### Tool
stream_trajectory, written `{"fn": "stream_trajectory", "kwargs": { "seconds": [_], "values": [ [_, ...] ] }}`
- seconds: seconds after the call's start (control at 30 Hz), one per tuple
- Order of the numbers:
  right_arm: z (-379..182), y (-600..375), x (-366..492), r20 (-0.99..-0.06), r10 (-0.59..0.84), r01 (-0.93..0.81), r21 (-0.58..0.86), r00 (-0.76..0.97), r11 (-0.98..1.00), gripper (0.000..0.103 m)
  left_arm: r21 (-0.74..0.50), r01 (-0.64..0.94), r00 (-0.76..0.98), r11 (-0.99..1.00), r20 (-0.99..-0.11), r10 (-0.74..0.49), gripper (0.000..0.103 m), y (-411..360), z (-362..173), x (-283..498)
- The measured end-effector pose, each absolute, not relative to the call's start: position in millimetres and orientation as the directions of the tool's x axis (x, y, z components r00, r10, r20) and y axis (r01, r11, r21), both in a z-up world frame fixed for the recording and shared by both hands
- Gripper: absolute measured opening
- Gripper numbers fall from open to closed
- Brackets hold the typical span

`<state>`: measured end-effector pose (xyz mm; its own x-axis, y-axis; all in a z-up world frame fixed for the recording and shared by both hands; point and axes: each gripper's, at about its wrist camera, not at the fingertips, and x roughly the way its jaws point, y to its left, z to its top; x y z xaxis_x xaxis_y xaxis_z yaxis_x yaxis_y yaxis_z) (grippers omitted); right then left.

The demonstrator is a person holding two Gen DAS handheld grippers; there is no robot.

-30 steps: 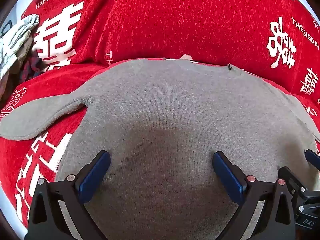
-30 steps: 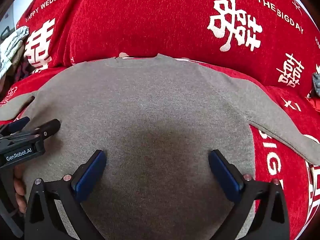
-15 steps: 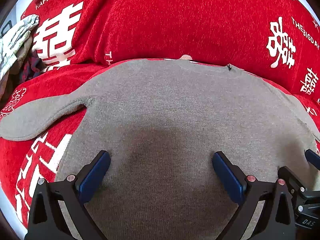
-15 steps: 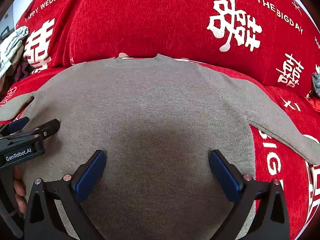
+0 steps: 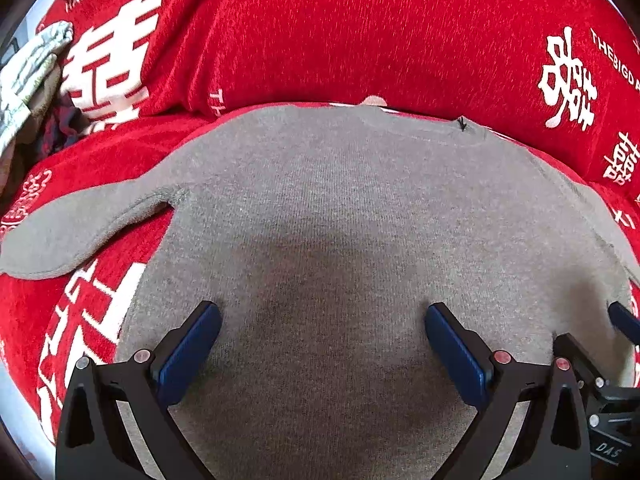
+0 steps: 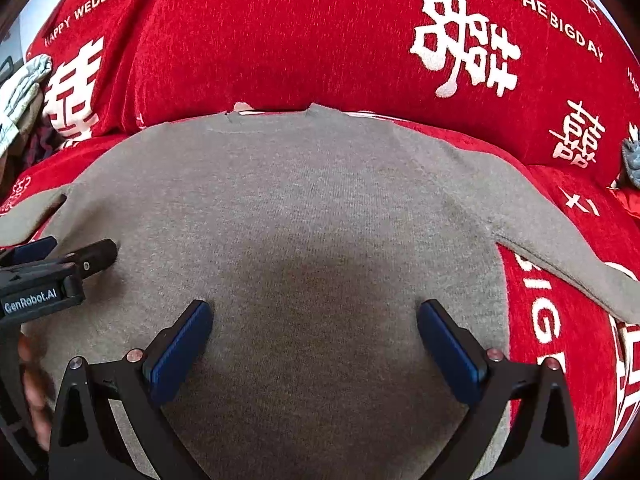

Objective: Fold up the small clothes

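Note:
A small grey knit sweater [image 5: 340, 208] [image 6: 312, 200] lies flat on a red sofa seat, collar toward the backrest. Its left sleeve [image 5: 76, 228] sticks out to the left and its right sleeve [image 6: 568, 252] runs out to the right. My left gripper [image 5: 322, 344] hovers open over the lower left of the sweater's body, nothing between its blue pads. My right gripper [image 6: 314, 340] hovers open over the lower right part, also holding nothing. Each gripper shows at the edge of the other's view: the right one [image 5: 616, 344], the left one [image 6: 52, 272].
The sofa cover [image 5: 360, 32] [image 6: 280, 36] is red with white characters and lettering; its backrest rises just behind the collar. A pile of pale and dark clothes [image 5: 28, 80] [image 6: 20, 96] lies at the far left. A grey item [image 6: 632, 160] sits at the far right.

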<state>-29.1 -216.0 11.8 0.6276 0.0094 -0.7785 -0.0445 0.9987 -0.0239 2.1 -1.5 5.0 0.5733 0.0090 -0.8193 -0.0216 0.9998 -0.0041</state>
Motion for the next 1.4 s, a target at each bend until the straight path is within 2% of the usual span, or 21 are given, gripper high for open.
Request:
{"fn": "stream_trajectory", "kwargs": {
  "seconds": [0.4, 0.8, 0.97, 1.4],
  "values": [
    [19, -215, -15, -0.844, -0.011, -0.043, -0.041, 0.536, 0.998, 0.103, -0.010, -0.011, 0.454, 1.000, -0.891, -0.004, 0.102, 0, 7, 14],
    [31, -212, 6, -0.926, -0.023, 0.000, -0.025, 0.376, 1.000, 0.103, -0.019, -0.042, 0.405, 0.999, -0.914, 0.000, 0.102, 1, 11, 12],
    [43, -212, 2, -0.927, 0.027, 0.019, 0.037, 0.374, 0.999, 0.103, -0.035, -0.068, 0.392, 0.997, -0.920, -0.006, 0.102, 3, 20, 6],
    [75, -209, -2, -0.897, 0.011, 0.024, 0.024, 0.442, 0.999, 0.103, 0.007, -0.059, 0.442, 0.998, -0.897, 0.032, 0.102, -12, 53, -1]
  ]
}}
